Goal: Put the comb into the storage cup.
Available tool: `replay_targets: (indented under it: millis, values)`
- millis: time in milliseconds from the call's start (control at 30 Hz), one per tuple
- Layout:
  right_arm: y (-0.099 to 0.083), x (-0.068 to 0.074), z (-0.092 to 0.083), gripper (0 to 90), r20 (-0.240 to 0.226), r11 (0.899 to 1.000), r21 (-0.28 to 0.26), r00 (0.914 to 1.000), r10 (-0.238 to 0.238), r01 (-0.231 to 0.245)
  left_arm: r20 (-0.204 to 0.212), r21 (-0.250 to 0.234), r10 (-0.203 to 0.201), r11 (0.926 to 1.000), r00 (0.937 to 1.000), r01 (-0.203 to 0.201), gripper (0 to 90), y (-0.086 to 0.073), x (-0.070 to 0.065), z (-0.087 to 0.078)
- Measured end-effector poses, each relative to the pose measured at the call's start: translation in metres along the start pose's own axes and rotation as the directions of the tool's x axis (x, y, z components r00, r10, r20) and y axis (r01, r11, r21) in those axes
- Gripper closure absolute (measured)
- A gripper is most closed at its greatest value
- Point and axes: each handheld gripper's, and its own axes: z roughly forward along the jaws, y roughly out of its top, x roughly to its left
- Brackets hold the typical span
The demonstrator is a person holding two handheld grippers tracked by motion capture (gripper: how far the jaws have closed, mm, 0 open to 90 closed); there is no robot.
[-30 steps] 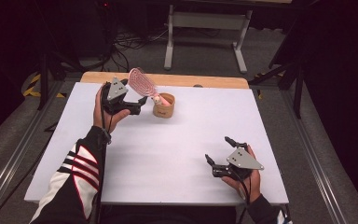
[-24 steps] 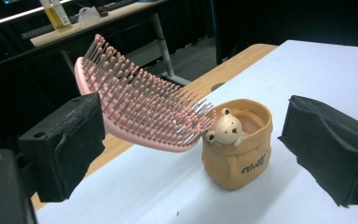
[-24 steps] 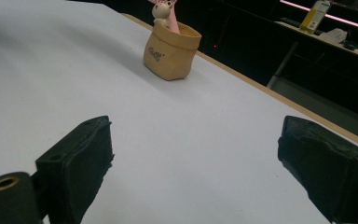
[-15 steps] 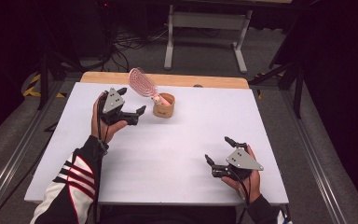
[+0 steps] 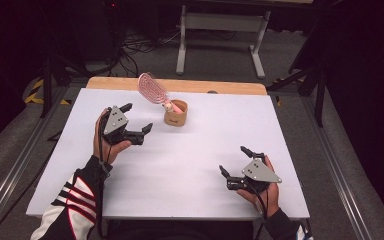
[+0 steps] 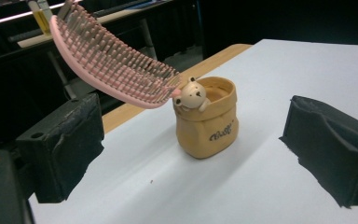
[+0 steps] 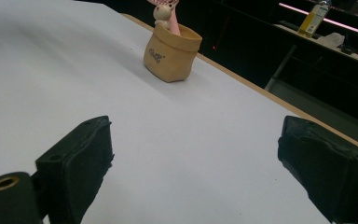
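Standing near the far edge of a white worktop, a small tan pouch-shaped holder carries a pink hairbrush whose handle sits inside it while the bristled head leans out up and to the left. A little bear figure peers over the holder's rim just beside the point where the brush handle goes in, and dark lettering marks the holder's front.

A person's left hand, in a sleeve with red, white and black stripes, holds the left gripper just to the left of the holder, with its jaws wide apart and nothing between them. From the left gripper view the holder stands between the two black pads but beyond them, untouched, and the brush head slants overhead toward the upper left.

The right hand rests the right gripper near the front right corner of the worktop, well apart from the holder, its jaws likewise spread and empty. In the right gripper view the holder sits far off, near a strip of wooden edge behind the white surface.
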Motion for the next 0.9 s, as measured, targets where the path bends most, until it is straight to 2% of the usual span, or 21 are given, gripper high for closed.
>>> replay_targets:
  millis: [133,400,600,900]
  values:
    - [0.0,0.0,-0.001,10.5,0.003,1.0,-0.002,1.0,-0.003,0.003,0.009,0.009,0.013,0.9999,0.9999,-0.013,6.0,-0.001,-0.004,-0.003]
    - [0.001,-0.001,-0.002,10.5,0.01,1.0,-0.008,0.9999,-0.003,0.004,0.039,-0.002,0.029,0.9996,0.9988,-0.029,5.7,0.0,-0.012,-0.01]
    - [0.002,-0.001,-0.003,10.4,0.009,1.0,-0.014,0.9999,-0.01,0.011,0.044,0.005,0.059,0.9982,0.9973,-0.059,5.3,-0.001,-0.021,-0.014]
    - [0.002,-0.001,-0.004,10.4,0.013,1.0,-0.014,0.9999,-0.01,0.01,0.074,-0.019,0.049,0.9987,0.9961,-0.048,6.2,-0.001,-0.028,-0.023]
